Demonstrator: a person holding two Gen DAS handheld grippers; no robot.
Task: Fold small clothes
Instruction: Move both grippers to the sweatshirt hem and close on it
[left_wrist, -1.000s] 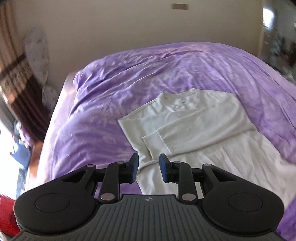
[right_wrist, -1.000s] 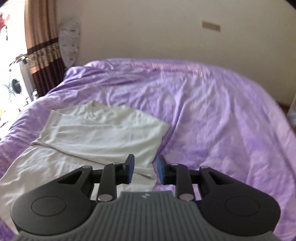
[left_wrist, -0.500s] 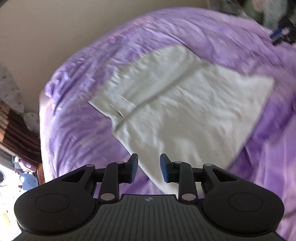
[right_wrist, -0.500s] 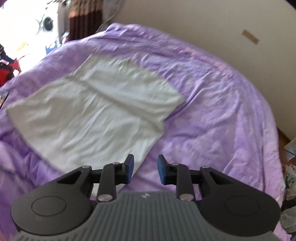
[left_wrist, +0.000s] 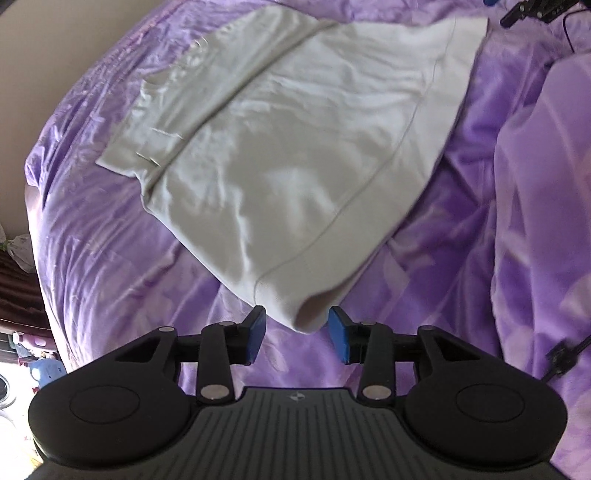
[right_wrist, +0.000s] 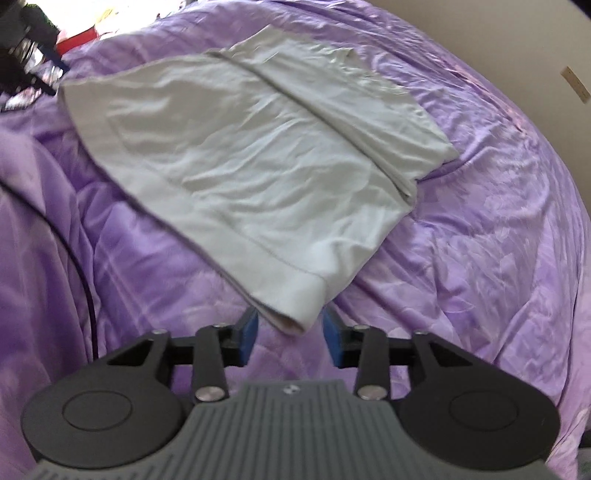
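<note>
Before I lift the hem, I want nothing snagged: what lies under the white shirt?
The white shirt lies on the purple bedspread, which shows all around it. Whatever sits directly beneath the fabric is covered. Each open claw, left and right, straddles a hem corner.

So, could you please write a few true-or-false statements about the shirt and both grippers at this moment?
1. The white long-sleeved cotton shirt lies on a purple satin bedspread. True.
2. The left hand-held gripper is shut on the shirt. False: its jaws are open, with the hem corner between them.
3. The right hand-held gripper is open at the other hem corner. True.
4. The shirt's sleeves are spread out sideways. False: they are folded across the chest.
5. The shirt is rolled up. False: it lies flat.
</note>
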